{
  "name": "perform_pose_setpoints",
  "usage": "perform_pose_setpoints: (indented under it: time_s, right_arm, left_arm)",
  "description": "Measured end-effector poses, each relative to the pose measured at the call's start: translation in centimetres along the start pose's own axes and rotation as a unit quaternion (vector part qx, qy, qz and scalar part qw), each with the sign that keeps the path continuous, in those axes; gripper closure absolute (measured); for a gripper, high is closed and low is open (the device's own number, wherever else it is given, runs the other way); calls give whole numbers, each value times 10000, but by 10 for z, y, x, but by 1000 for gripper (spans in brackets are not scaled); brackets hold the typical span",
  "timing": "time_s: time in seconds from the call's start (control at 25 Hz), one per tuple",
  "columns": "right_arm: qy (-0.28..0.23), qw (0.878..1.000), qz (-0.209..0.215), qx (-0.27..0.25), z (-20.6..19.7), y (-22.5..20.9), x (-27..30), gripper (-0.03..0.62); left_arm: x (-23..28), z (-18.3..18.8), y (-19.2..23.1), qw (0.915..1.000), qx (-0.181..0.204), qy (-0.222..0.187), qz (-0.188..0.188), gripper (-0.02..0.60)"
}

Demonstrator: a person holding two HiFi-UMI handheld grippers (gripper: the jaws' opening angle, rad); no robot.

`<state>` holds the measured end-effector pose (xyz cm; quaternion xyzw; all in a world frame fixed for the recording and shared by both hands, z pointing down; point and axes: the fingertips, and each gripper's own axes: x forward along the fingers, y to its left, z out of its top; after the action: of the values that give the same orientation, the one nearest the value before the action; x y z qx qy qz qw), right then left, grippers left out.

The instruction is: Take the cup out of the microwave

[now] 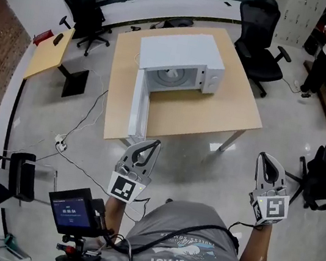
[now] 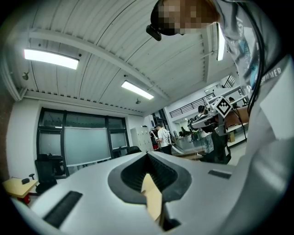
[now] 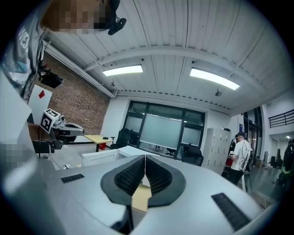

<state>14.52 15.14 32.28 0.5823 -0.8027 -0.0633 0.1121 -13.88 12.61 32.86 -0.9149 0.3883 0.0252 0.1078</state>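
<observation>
white microwave [image 1: 185, 53] on the wooden table [image 1: 215, 114], door [image 1: 140, 107] swung open so the pale cup [image 1: 171, 72] inside can be reached. you hold the left gripper [image 1: 156, 144] and right gripper [image 1: 263, 156] well short of it, both clenched on nothing, likely because the approach is only starting.
</observation>
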Motion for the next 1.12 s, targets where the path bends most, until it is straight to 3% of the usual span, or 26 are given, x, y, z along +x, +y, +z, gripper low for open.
perform_pose_setpoints:
  time_s: [0.04, 0.16, 0.2, 0.6, 1.12]
  right_arm:
    - [14, 10000, 47, -12, 1, 4, 6, 582]
    - [19, 9997, 240, -78, 5, 15, 28, 582]
    - [1, 9995, 309, -94, 7, 17, 37, 582]
    - [14, 9940, 1095, 14, -4, 33, 153, 582]
    - [68, 9692, 2437, 335, -37, 64, 417, 582]
  left_arm:
    - [-1, -2, 3, 9999, 131, 37, -39, 555]
    - [-7, -15, 10, 9933, 998, 493, -317, 555]
    - [-8, -18, 13, 9922, 1065, 556, -319, 555]
    - [10, -45, 57, 9920, 878, 892, 154, 555]
    - [92, -98, 172, 9787, 677, 1637, 1042, 555]
